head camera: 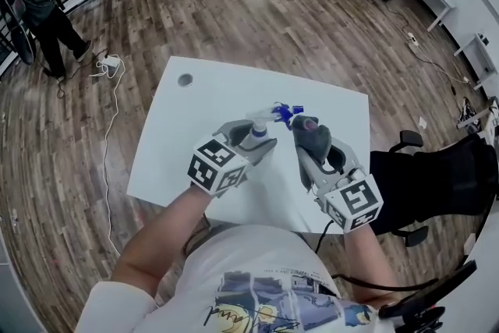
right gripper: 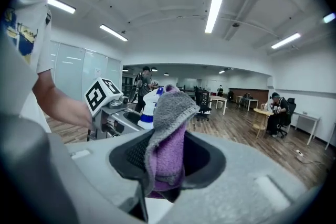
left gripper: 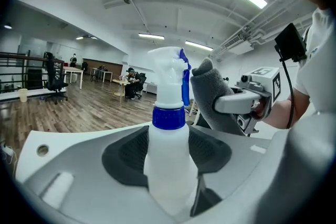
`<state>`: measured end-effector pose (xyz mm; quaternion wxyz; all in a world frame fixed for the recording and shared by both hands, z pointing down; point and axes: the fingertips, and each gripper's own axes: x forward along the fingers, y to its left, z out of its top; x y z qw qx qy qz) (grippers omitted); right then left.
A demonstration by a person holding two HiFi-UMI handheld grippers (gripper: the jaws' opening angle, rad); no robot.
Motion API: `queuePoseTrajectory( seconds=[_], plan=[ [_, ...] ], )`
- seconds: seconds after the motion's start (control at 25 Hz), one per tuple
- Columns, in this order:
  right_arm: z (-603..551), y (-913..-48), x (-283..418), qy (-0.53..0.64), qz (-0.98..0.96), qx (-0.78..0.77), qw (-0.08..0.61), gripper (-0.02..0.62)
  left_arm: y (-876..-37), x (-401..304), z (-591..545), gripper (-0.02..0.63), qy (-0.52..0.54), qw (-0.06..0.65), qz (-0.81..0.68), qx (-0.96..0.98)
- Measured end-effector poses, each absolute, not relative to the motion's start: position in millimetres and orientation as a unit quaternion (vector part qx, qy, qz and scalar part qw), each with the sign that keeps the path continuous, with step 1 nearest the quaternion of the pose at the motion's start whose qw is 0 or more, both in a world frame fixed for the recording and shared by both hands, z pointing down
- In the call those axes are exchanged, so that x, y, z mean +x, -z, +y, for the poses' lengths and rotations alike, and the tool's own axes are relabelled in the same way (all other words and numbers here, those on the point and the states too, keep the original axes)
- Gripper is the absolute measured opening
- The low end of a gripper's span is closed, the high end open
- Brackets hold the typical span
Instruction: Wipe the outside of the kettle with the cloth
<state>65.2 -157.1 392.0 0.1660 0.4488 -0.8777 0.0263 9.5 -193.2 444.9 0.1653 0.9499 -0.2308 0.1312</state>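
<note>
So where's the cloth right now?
Head view, right of centre: cloth clamped in the right gripper above the table, beside the spray bottle in the left gripper.

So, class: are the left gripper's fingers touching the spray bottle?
Touching: the left gripper view shows the spray bottle squeezed between both fingers.

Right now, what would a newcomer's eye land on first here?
The white spray bottle clamped in the left gripper, above the white table. Beside it, the right gripper grips a bunched grey and purple cloth. No kettle is in view.
</note>
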Motion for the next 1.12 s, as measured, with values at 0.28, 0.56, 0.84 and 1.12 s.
queuePoseTrajectory(
  seconds=[0.28,0.56,0.84,1.12],
  plan=[
    [-147.4,-410.9,70.9,-0.046,-0.888,0.432,0.15,0.132,-413.6,17.6,-192.6,0.222,-0.092,0.182,-0.233,0.951],
    [-143.2,-425.4,73.9,-0.062,-0.897,0.418,0.133,0.132,-385.2,39.2,-182.4,0.221,-0.066,0.198,-0.21,0.955],
    [-122.9,-457.7,92.5,-0.083,-0.891,0.425,0.138,0.132,-373.6,50.6,-169.0,0.221,-0.049,0.194,-0.203,0.959],
    [-112.9,-494.6,139.3,-0.116,-0.883,0.424,0.165,0.132,-351.2,85.9,-174.3,0.221,-0.037,0.193,-0.206,0.959]
  ],
)
